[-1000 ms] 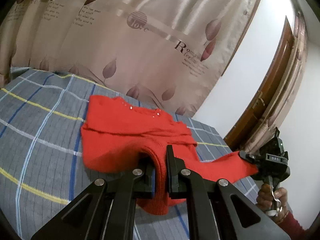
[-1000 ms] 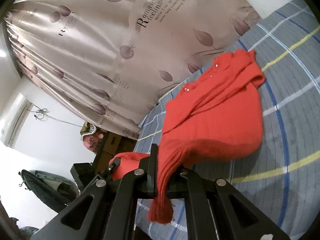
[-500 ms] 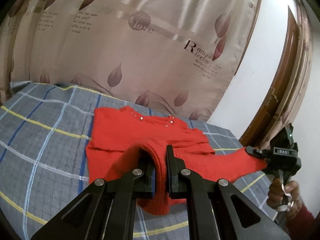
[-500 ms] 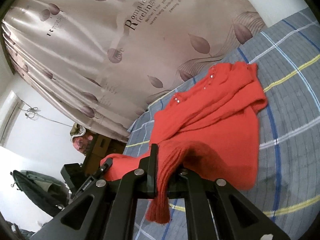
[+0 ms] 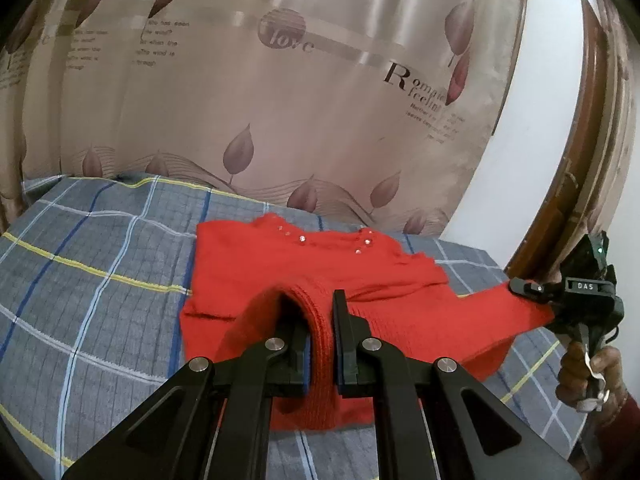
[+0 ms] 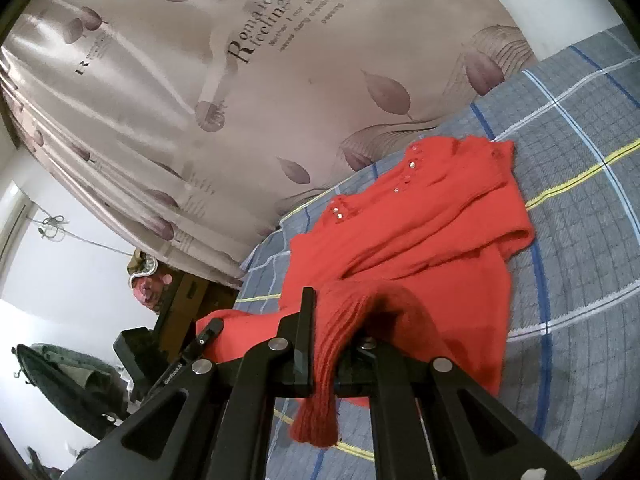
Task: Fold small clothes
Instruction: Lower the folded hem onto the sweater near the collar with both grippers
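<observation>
A small red knit sweater (image 5: 320, 264) with small studs at the neckline lies on the grey plaid bed (image 5: 100, 280). Its lower edge is lifted off the bed. My left gripper (image 5: 322, 320) is shut on the ribbed hem at one corner. My right gripper (image 6: 336, 328) is shut on the hem at the other corner; the ribbed edge hangs down between its fingers. The sweater also shows in the right wrist view (image 6: 420, 236). The right gripper shows in the left wrist view (image 5: 532, 296) at the far right, with red cloth in it. The left gripper shows in the right wrist view (image 6: 210, 330).
A beige curtain (image 5: 280, 100) with leaf prints hangs right behind the bed. A brown door frame (image 5: 580, 180) stands at the right. Beyond the bed's edge in the right wrist view are a dark wooden cabinet (image 6: 188, 300) and a dark bag (image 6: 60, 384).
Both grippers have carried the hem up and forward toward the neckline. The sweater's body looks shorter and more bunched than a second ago.
</observation>
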Demonstrator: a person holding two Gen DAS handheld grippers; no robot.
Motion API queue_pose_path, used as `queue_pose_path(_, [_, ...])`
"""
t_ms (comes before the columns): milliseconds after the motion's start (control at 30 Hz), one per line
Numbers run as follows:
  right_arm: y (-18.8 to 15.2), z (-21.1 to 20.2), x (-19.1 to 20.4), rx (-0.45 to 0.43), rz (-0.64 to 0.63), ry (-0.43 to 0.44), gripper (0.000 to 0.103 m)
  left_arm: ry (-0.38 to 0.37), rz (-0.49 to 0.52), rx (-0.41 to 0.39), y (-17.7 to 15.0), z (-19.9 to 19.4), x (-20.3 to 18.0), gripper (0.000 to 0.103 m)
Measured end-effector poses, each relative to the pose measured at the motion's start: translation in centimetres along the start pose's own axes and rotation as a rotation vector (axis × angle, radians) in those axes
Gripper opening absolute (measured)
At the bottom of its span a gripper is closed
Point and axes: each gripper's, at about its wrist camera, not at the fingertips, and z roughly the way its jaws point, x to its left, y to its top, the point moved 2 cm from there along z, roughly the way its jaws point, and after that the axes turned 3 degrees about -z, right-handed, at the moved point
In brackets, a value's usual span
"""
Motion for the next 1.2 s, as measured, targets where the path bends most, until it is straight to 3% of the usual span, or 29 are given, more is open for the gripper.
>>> queue_pose_path(1200, [4.0, 4.5, -3.1, 0.042, 0.014, -0.033, 0.007, 0.074, -0.032, 0.064, 1.5, 7.2, 3.5, 0.009])
